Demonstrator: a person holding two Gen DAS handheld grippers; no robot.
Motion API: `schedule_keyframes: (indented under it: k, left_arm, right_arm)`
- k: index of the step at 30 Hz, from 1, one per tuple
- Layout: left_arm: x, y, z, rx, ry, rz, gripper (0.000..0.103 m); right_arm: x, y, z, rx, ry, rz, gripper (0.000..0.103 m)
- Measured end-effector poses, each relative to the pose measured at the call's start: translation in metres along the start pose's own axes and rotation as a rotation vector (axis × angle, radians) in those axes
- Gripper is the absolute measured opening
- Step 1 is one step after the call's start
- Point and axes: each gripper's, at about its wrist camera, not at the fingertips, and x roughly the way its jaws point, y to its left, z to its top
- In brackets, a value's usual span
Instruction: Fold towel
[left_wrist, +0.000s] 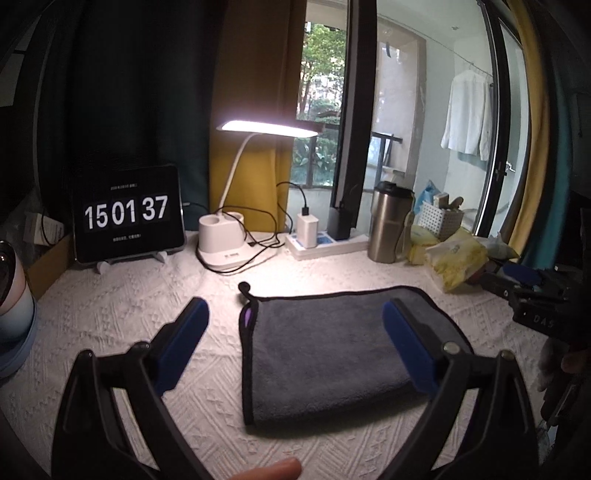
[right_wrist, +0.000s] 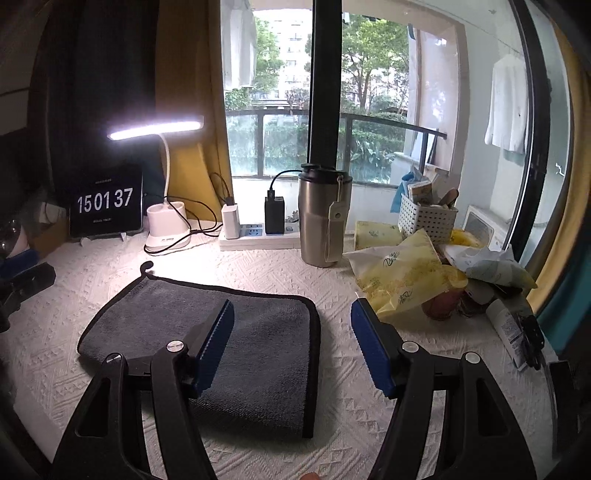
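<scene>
A dark grey towel (left_wrist: 325, 350) with black edging lies folded flat on the white textured tablecloth (left_wrist: 122, 310); it also shows in the right wrist view (right_wrist: 258, 343). A small hanging loop sticks out at its far left corner. My left gripper (left_wrist: 295, 317) is open and empty, held above the towel's left edge. My right gripper (right_wrist: 291, 314) is open and empty, held above the towel's right edge. The right gripper's body shows at the right edge of the left wrist view (left_wrist: 532, 302).
At the back stand a tablet clock (left_wrist: 127, 214), a lit white desk lamp (left_wrist: 229, 236), a power strip (left_wrist: 325, 243) with chargers and a steel tumbler (left_wrist: 389, 221). Yellow snack bags (right_wrist: 402, 280), a white basket (right_wrist: 428, 218) and a tube crowd the right side.
</scene>
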Motion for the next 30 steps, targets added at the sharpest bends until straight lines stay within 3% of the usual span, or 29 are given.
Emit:
schedule_keyframes:
  k: [8,15,30]
  left_arm:
    - [-0.019,-0.014,-0.012,-0.006,-0.023,-0.021,0.096]
    - [-0.043,-0.028,-0.019,0.014,-0.093,-0.001,0.096]
    - [-0.084,-0.025,-0.032,0.010,-0.193,-0.010,0.096]
  right_arm:
    - [-0.023,0.009,-0.010,-0.026,-0.036,-0.004,0.069]
    - [-0.043,0.014,-0.017,-0.041,-0.067,-0.010,0.069]
    - [-0.094,0.026,-0.041,-0.051,-0.164,-0.018,0.069]
